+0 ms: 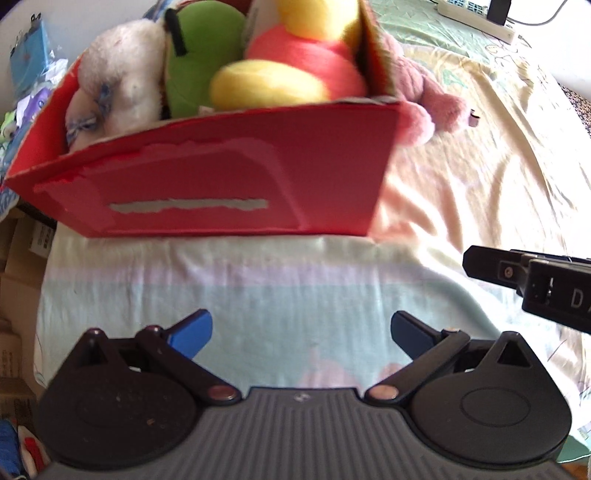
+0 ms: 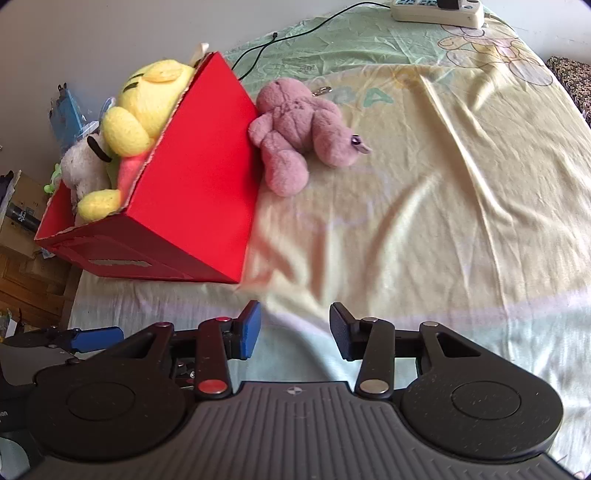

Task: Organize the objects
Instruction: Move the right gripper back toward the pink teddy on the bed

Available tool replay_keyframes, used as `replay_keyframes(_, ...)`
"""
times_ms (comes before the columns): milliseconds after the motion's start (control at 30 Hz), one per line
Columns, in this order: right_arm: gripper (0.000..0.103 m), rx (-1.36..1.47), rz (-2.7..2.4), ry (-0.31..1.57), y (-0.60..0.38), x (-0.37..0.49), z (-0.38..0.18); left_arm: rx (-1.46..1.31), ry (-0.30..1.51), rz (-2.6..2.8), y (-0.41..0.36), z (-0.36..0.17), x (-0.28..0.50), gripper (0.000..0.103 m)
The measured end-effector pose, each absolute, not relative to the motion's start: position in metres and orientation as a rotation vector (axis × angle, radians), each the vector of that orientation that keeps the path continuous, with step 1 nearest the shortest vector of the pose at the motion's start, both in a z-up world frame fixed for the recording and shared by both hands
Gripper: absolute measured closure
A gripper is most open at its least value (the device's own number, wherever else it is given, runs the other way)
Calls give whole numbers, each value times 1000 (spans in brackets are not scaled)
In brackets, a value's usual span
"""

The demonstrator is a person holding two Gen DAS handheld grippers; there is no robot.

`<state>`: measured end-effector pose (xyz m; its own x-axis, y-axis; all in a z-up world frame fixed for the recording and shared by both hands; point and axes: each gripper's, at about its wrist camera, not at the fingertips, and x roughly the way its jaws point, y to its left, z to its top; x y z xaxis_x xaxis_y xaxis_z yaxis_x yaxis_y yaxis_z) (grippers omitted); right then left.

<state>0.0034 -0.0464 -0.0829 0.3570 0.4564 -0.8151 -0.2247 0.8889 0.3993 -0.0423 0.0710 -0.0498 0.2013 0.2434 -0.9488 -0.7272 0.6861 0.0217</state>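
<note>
Red cardboard box sits on the pale bedsheet at the bed's left edge, packed with a yellow plush, a white plush and a green plush, while the pink teddy lies on the sheet outside, touching the box's right wall. Both tongs hover over the sheet in front of the box and hold nothing: the left gripper has its blue pads spread wide, the right gripper is parted more narrowly, and a white power strip rests far off at the head of the bed
</note>
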Motion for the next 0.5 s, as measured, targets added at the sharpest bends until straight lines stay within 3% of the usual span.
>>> replay_keyframes(500,69,365,437,1104,-114,27,-93,-428,1175,590,23,-54,11,1)
